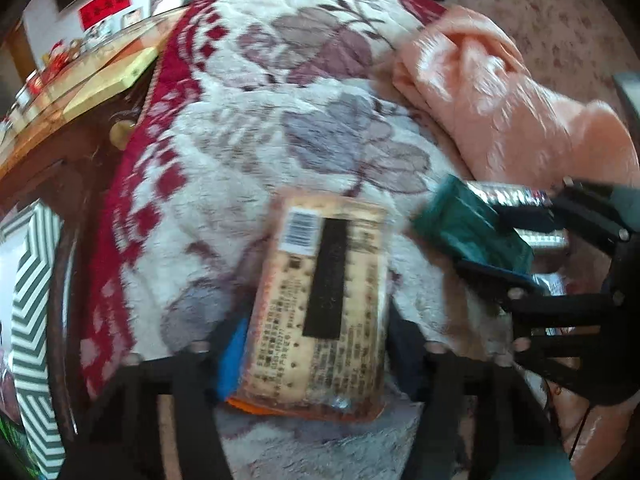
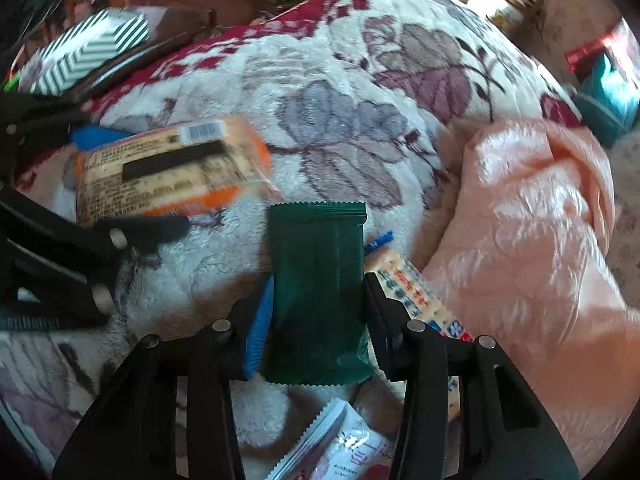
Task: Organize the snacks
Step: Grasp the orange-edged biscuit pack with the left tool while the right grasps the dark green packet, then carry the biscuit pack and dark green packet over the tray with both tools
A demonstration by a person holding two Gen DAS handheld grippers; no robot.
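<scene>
My left gripper [image 1: 316, 344] is shut on an orange cracker pack [image 1: 320, 304] with a barcode and black label, held above the floral blanket [image 1: 280, 120]. The pack also shows in the right wrist view [image 2: 168, 172], with the left gripper [image 2: 132, 184] at the left edge. My right gripper [image 2: 318, 312] is shut on a dark green snack packet [image 2: 318, 292]. In the left wrist view the right gripper [image 1: 496, 236] holds the green packet [image 1: 468, 224] at the right. Under it lie a white-and-red snack packet [image 2: 344, 444] and a cracker pack with blue print [image 2: 416, 292].
A folded peach quilt [image 2: 532, 240] lies to the right on the blanket. A green-and-white striped box [image 2: 88, 52] stands at the blanket's far left edge, beside a wooden table [image 1: 60, 108] with a yellow pad. A teal bag [image 2: 612, 96] sits far right.
</scene>
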